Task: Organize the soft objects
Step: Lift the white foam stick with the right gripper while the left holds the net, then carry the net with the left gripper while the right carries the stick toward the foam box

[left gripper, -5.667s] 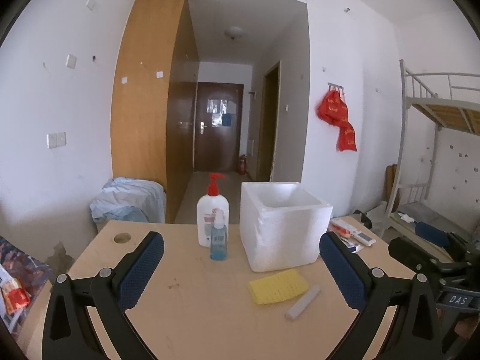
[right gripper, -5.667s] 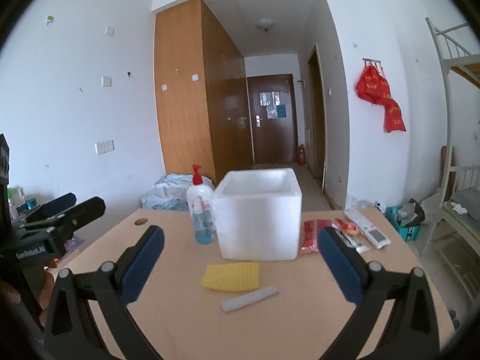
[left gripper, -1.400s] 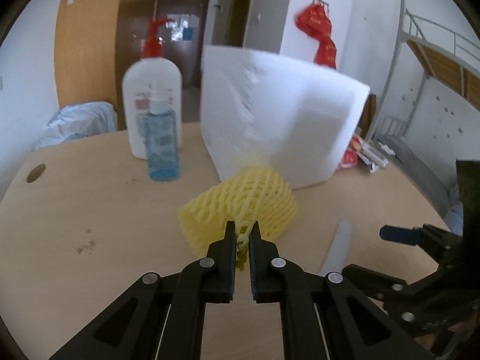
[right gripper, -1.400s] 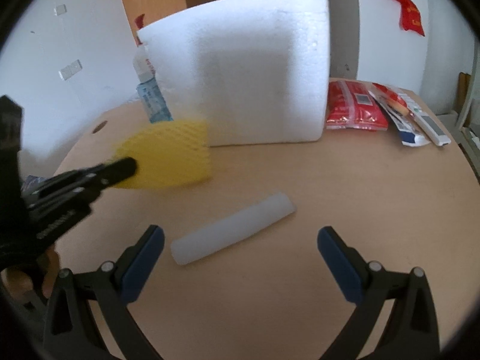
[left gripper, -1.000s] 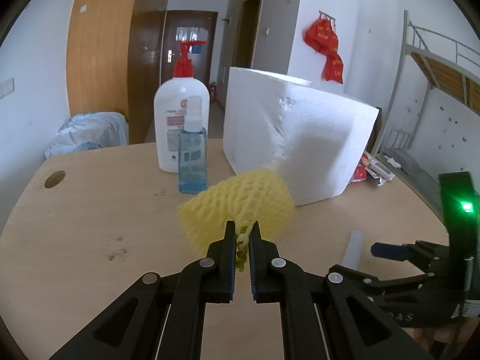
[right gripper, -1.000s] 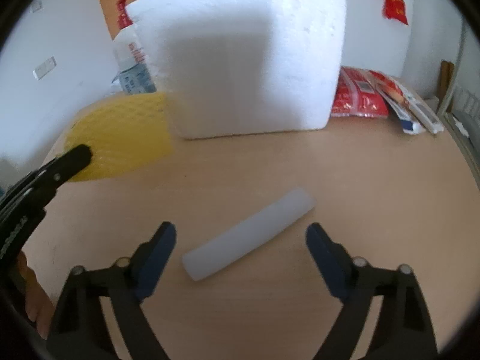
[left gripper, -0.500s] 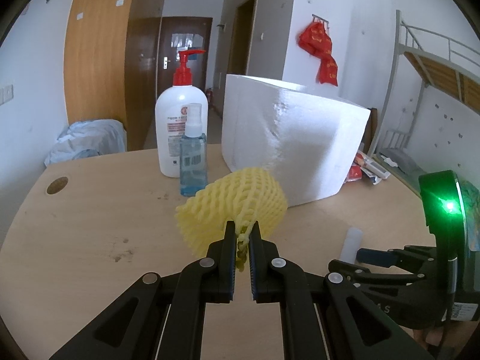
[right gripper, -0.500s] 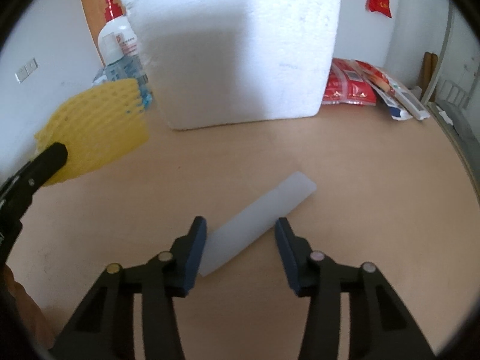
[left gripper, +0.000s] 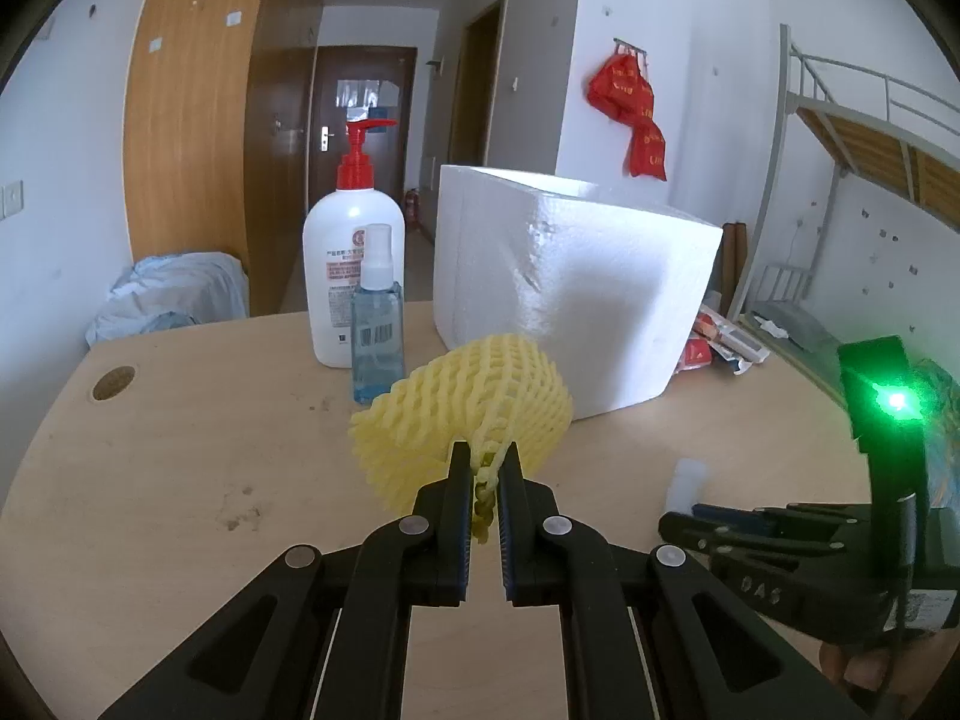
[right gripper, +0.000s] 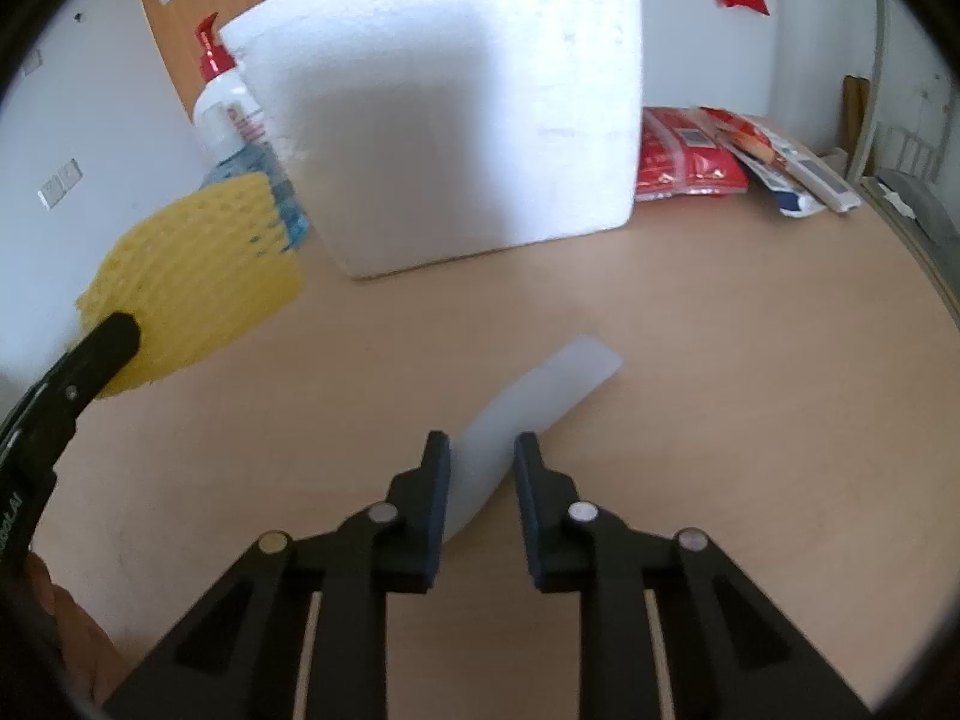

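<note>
The yellow foam net (left gripper: 462, 402) hangs clear of the counter (left gripper: 180, 480), pinched by one thin edge in the left gripper (left gripper: 486, 474), whose fingers are closed tight on that edge. With so little mesh in the grip, a quick swing could tear the net free or let it slide out. It is also springy, so it may catch on the rim of the white foam box (left gripper: 570, 288) just behind it and bounce out instead of dropping in.

The white foam strip (right gripper: 540, 396) lies flat on the counter in front of the box. The right gripper (right gripper: 480, 456) has its fingers closed around the strip's near end, seemingly just touching its sides. Held that far from the middle, the strip would probably droop or pivot when lifted, and a hard squeeze could crush it.

The pump bottle (left gripper: 351, 276) and spray bottle (left gripper: 377, 324) stand just beside the box; a wide sweep with the net might tip them.
</note>
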A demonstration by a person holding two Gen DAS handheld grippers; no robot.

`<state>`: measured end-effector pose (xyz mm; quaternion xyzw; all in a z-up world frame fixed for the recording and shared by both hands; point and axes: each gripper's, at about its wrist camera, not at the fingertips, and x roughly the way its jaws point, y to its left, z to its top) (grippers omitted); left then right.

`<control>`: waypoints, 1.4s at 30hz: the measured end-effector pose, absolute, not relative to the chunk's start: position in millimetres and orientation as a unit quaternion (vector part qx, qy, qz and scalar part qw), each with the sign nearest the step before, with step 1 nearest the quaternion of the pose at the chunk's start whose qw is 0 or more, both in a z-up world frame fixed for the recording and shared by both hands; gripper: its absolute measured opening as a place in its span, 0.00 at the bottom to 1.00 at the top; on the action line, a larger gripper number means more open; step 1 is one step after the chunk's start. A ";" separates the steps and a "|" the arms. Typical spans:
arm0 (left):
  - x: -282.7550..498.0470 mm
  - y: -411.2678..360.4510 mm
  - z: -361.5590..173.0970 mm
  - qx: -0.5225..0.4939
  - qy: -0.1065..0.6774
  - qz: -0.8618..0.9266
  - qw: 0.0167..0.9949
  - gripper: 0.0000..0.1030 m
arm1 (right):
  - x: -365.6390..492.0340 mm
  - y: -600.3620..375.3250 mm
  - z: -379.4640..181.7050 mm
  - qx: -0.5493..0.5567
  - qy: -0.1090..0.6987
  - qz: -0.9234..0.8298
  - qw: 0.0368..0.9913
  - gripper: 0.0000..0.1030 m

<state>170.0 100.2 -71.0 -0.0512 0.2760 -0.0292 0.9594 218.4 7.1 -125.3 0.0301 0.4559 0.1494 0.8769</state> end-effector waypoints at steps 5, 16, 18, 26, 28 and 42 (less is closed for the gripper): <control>169.4 99.1 -69.9 -0.050 0.274 -0.028 0.960 0.08 | 213.0 6.7 -112.7 0.033 0.437 0.157 0.885 0.12; 165.9 99.3 -67.2 -0.052 0.266 -0.031 0.962 0.08 | 212.6 20.6 -119.2 0.018 0.450 0.152 0.880 0.12; 165.5 99.4 -67.1 -0.053 0.266 -0.030 0.962 0.08 | 213.1 30.2 -120.8 -0.023 0.448 0.141 0.882 0.12; 163.7 97.5 -67.2 -0.054 0.264 -0.029 0.962 0.08 | 215.7 39.9 -125.2 -0.055 0.450 0.134 0.881 0.19; 164.0 98.9 -67.1 -0.056 0.264 -0.029 0.962 0.08 | 202.4 44.8 -119.4 -0.060 0.449 0.134 0.881 0.27; 163.7 99.4 -68.9 -0.057 0.267 -0.030 0.962 0.08 | 209.5 41.2 -126.6 -0.062 0.451 0.121 0.882 0.53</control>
